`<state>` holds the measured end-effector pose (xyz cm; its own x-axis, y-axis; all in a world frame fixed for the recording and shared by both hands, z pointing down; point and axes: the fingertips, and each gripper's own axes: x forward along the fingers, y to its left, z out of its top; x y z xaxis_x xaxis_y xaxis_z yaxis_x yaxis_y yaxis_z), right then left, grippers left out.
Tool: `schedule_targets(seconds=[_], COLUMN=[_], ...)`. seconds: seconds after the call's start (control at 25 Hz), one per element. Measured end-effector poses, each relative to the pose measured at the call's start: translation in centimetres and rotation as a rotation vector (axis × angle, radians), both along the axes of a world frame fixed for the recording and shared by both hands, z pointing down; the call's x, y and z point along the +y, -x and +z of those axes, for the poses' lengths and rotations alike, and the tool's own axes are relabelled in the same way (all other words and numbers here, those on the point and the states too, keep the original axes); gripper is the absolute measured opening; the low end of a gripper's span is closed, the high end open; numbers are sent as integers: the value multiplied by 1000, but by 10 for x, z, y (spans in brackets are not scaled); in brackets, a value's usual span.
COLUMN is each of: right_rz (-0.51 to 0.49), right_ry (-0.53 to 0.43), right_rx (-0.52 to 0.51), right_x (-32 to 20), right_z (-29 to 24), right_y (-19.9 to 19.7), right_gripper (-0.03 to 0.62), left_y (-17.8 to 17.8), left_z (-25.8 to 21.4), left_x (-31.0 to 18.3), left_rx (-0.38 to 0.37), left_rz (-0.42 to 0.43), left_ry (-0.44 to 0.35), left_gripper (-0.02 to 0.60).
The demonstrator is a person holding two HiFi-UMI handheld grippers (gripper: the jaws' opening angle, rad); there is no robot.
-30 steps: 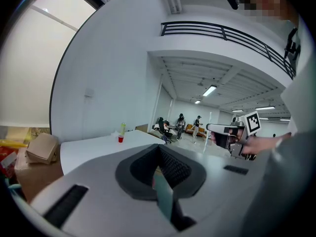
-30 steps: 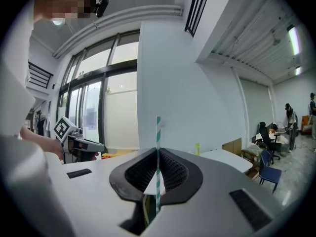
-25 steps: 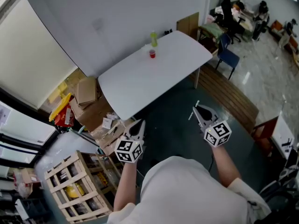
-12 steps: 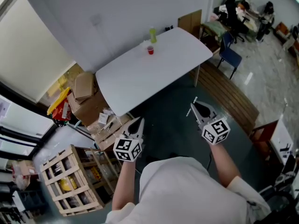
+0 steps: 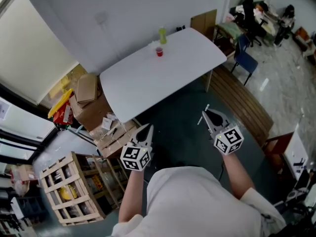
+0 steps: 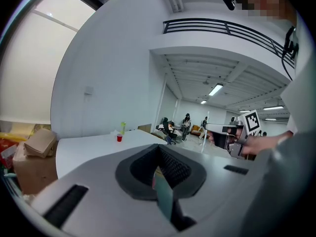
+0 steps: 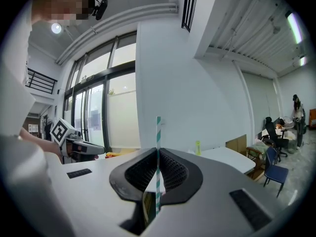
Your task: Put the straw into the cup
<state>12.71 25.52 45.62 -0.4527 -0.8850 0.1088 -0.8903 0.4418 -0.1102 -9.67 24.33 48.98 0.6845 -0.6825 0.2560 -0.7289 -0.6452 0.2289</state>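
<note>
A small red cup [image 5: 159, 52] stands on the far side of the white table [image 5: 148, 80], beside a green bottle [image 5: 162, 35]. The cup [image 6: 119, 138] also shows far off in the left gripper view. My right gripper [image 5: 207, 114] is well short of the table, over the dark floor, shut on a green-and-white striped straw [image 7: 158, 142] that stands upright between its jaws [image 7: 157, 154]. The straw [image 5: 203, 115] shows as a thin white line in the head view. My left gripper [image 5: 146, 129] hovers near the table's front corner, shut [image 6: 159, 154] with nothing in it.
Cardboard boxes [image 5: 89, 90] pile up left of the table, with a wooden crate [image 5: 74, 189] nearer me. A blue chair [image 5: 244, 58] and a slatted wooden bench [image 5: 244, 100] sit to the table's right. People sit at desks [image 5: 256, 14] far back.
The head view has drifted slightly, so the table sits a little further left. Both grippers keep the same pose, and the straw stays in the right one.
</note>
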Motion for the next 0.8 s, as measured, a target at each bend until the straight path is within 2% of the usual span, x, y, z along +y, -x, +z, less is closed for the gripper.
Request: schedule_targets(seconds=[0.28,0.6,0.8], right_rz=[26,63,71], right_ry=[8,5,2], right_rx=[5,-4,-6], right_x=[-31,-89,-130], right_z=[9,6,5], right_y=[-10,-14,-6], right_gripper=[41,41,41], left_y=[-12,-20,-20], left_z=[12,8,5], left_x=[-36,-106,-152], left_rx=[-11,-2,-27], left_rz=[31,66,107], left_ry=[0,-11,-27], left_gripper=[2,2,2])
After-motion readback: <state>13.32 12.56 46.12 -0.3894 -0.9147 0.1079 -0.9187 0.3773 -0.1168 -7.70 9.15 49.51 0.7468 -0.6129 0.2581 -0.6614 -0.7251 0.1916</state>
